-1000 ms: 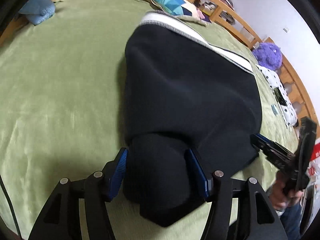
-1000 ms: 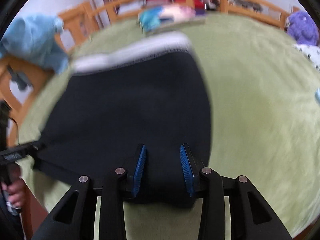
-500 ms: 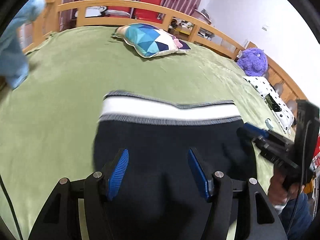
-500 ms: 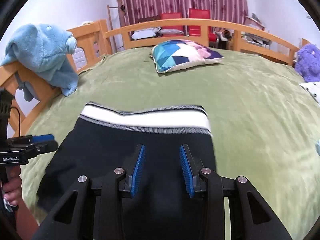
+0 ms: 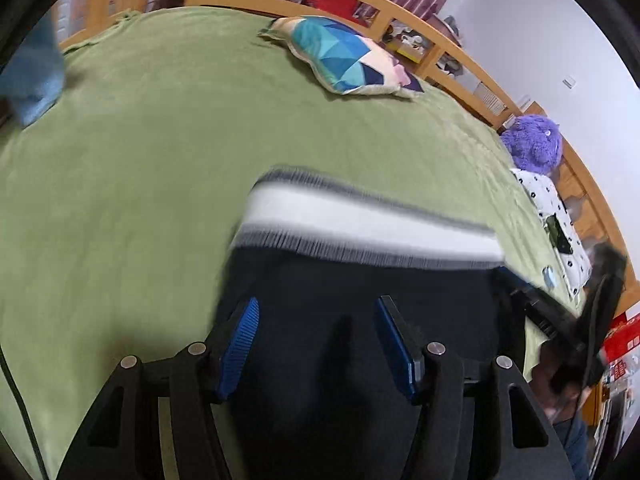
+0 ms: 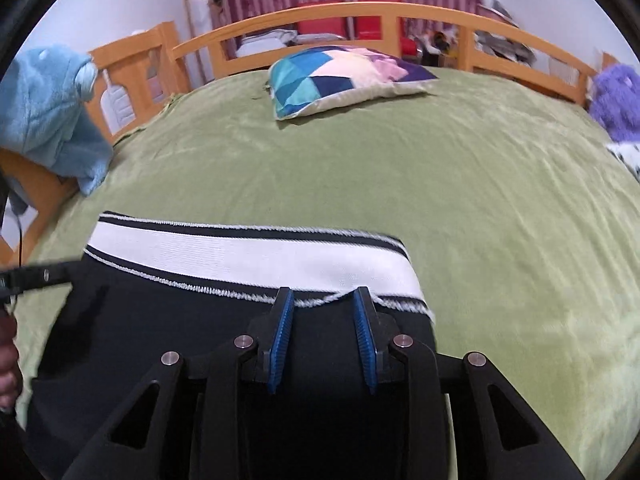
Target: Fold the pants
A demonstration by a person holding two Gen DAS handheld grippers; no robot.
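Black pants (image 5: 400, 284) with a white waistband (image 5: 360, 228) lie on the green bedspread (image 5: 140, 160). My left gripper (image 5: 316, 304) is shut on a thick fold of the black cloth, which fills the gap between its blue pads. In the right wrist view the pants (image 6: 160, 320) spread to the left. My right gripper (image 6: 323, 294) is closing, with black cloth between its pads and its tips at the lower stitched edge of the waistband (image 6: 240, 256), which puckers there. Each gripper also shows at the edge of the other's view: the right gripper (image 5: 560, 320), blurred, and the left gripper (image 6: 36, 276).
A patchwork pillow (image 6: 340, 76) lies at the far end of the bed, in front of the wooden rail (image 6: 360, 12). A blue plush blanket (image 6: 48, 108) hangs on the left rail. A purple plush toy (image 5: 532, 142) and a dotted cloth (image 5: 548, 208) sit at the right edge.
Both grippers have carried the black cloth across the bed toward the waistband, which now lies just ahead of their tips. The right jaws have narrowed.
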